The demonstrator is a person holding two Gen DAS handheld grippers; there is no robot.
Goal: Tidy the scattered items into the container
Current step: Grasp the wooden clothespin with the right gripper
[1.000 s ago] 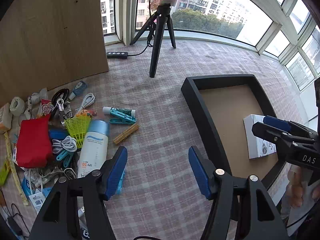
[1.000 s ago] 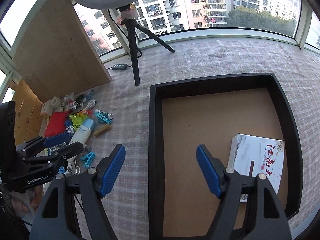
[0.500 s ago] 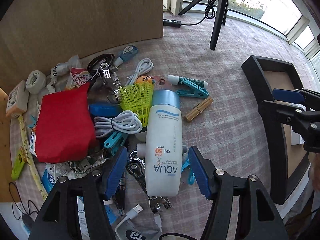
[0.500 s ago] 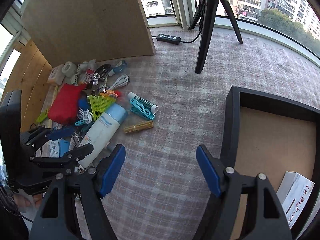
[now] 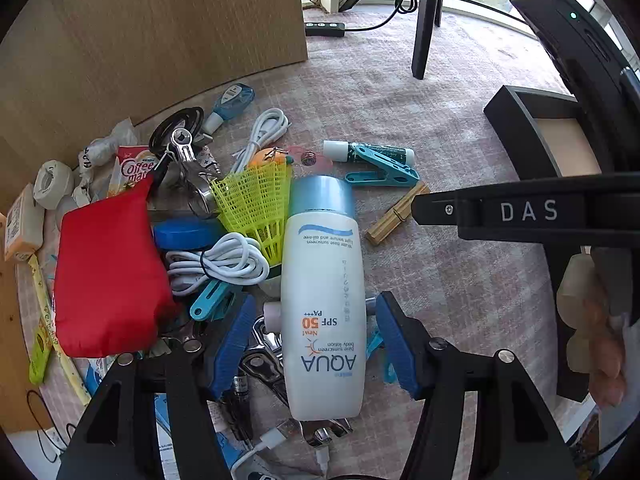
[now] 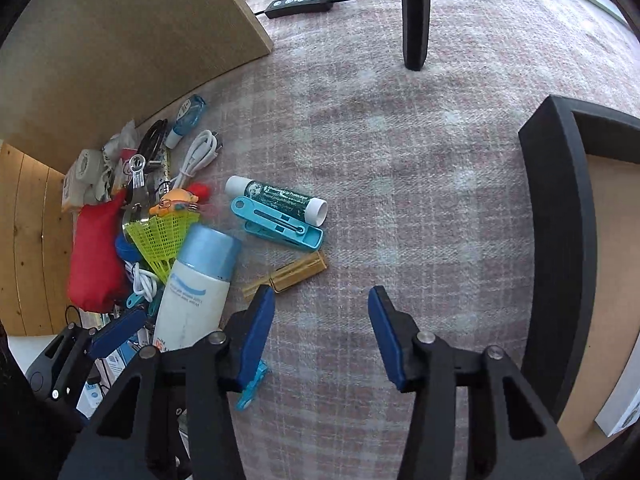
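Note:
A white AQUA sunscreen bottle (image 5: 322,304) with a blue cap lies in a pile of small items on the checked cloth. My left gripper (image 5: 312,344) is open, its blue pads on either side of the bottle's lower half, apart from it. The bottle also shows in the right wrist view (image 6: 196,292). My right gripper (image 6: 322,336) is open and empty above the cloth, near a wooden clothespin (image 6: 288,274). The black container (image 6: 560,240) stands at the right, with a white box (image 6: 618,416) in it.
The pile holds a red pouch (image 5: 108,272), a yellow shuttlecock (image 5: 256,204), white cables (image 5: 218,262), a teal clip (image 5: 380,172), and a green tube (image 6: 276,200). A wooden board (image 5: 140,40) stands behind. A tripod leg (image 6: 416,16) and a power strip (image 6: 300,4) are further back.
Both grippers have swung left from the container toward the pile. My left gripper has closed in around the sunscreen bottle. My right gripper has come lower near the clothespin.

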